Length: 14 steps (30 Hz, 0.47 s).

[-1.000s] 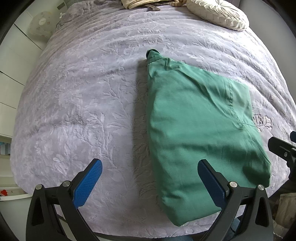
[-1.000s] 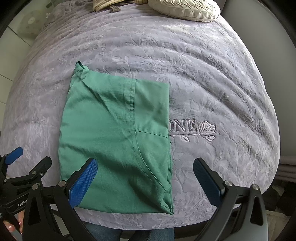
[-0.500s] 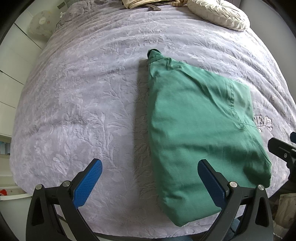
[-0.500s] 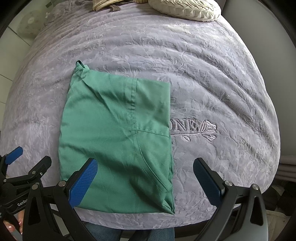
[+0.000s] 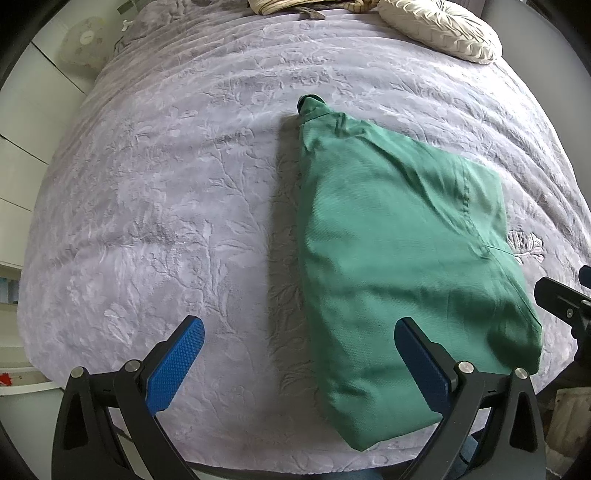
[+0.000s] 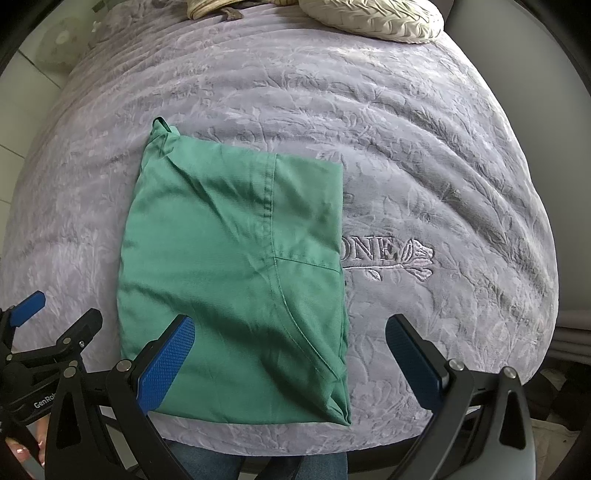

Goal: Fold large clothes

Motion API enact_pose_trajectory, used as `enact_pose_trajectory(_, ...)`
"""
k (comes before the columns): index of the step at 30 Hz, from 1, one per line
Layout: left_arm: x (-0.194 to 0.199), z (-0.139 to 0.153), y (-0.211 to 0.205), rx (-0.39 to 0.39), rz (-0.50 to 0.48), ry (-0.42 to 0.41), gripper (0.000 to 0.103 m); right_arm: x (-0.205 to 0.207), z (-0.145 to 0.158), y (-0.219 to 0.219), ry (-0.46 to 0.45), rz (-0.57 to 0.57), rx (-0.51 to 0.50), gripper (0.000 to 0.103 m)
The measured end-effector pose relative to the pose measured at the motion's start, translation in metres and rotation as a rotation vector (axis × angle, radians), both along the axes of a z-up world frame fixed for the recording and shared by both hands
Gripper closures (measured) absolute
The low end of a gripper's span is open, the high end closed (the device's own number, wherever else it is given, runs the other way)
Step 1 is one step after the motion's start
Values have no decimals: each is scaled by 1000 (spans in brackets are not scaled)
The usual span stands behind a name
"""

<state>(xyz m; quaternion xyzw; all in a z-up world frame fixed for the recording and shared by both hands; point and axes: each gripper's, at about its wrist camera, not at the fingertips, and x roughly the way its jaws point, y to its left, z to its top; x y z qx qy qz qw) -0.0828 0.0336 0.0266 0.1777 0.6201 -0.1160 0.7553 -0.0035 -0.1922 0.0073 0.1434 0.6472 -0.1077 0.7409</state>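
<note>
Both grippers hang side by side at the near edge, left gripper (image 5: 299, 369) and right gripper (image 6: 290, 365), jaws spread wide, gripping nothing at all.

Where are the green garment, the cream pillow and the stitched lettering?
green garment (image 6: 236, 258), right wrist view, middle of folded cloth
cream pillow (image 5: 439, 27), left wrist view, pleated top
stitched lettering (image 6: 373, 251), right wrist view, the letters

Counted: one folded green garment (image 6: 236, 280), one cream cushion (image 6: 373, 16) at the bedspread's (image 6: 424, 155) far edge, two grippers.
</note>
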Motion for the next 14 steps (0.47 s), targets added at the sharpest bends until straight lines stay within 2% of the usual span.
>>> enact_pose_trajectory(14, 2, -1, 6, -6, -2, -11, 0, 8, -5, 3, 21, 21, 2, 0)
